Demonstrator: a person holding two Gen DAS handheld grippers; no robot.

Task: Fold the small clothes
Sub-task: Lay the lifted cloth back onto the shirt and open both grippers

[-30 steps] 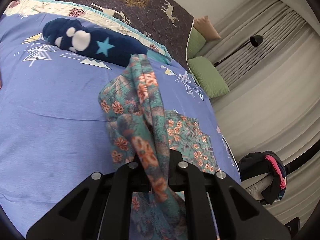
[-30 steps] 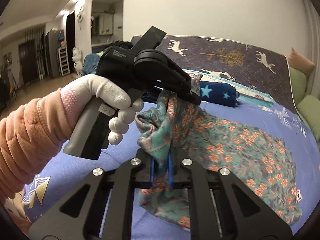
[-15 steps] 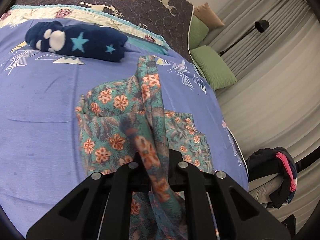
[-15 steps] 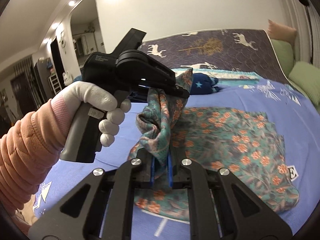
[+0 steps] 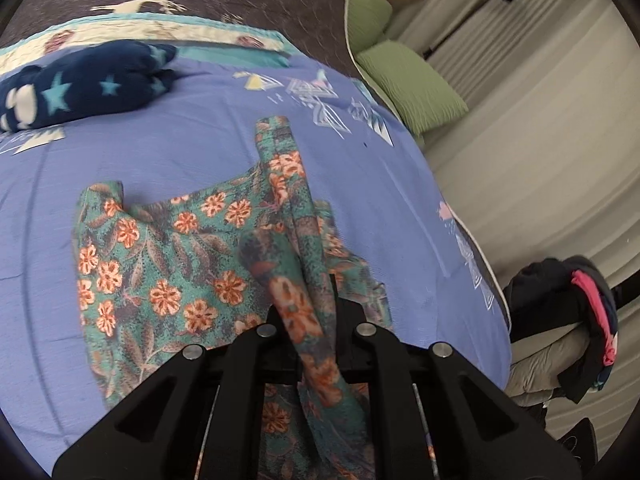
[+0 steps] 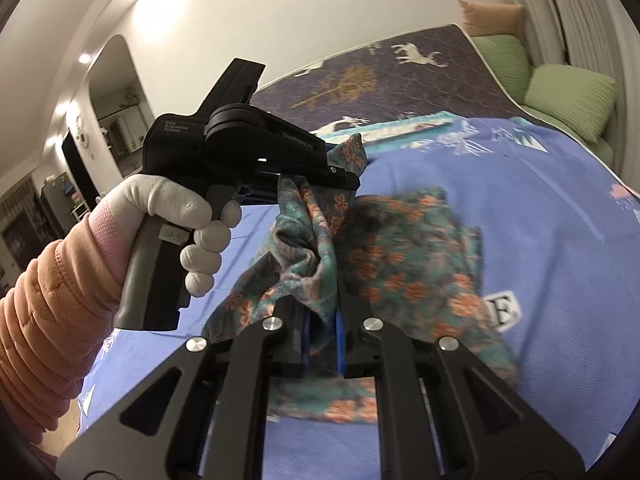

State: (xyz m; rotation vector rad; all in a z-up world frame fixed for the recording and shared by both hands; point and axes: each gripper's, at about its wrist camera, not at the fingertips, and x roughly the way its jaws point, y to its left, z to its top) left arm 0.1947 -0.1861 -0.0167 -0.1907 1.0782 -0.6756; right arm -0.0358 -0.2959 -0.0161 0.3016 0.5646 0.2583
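Claws, left (image 5: 316, 312) and right (image 6: 322, 312), both tight on floral garment (image 5: 160, 264).

I note a navy star-print bundle (image 5: 84, 84) on the blue bedsheet (image 5: 192, 152); green cushions (image 5: 412, 84) beside pale curtains (image 5: 552, 128).

The left claw (image 6: 340, 172) is clamped on cloth (image 6: 316, 216), held by a white-gloved hand (image 6: 176, 216) with a peach sleeve (image 6: 44, 320). The right claw (image 6: 322, 332) is also clamped on cloth, pointing slightly downward.
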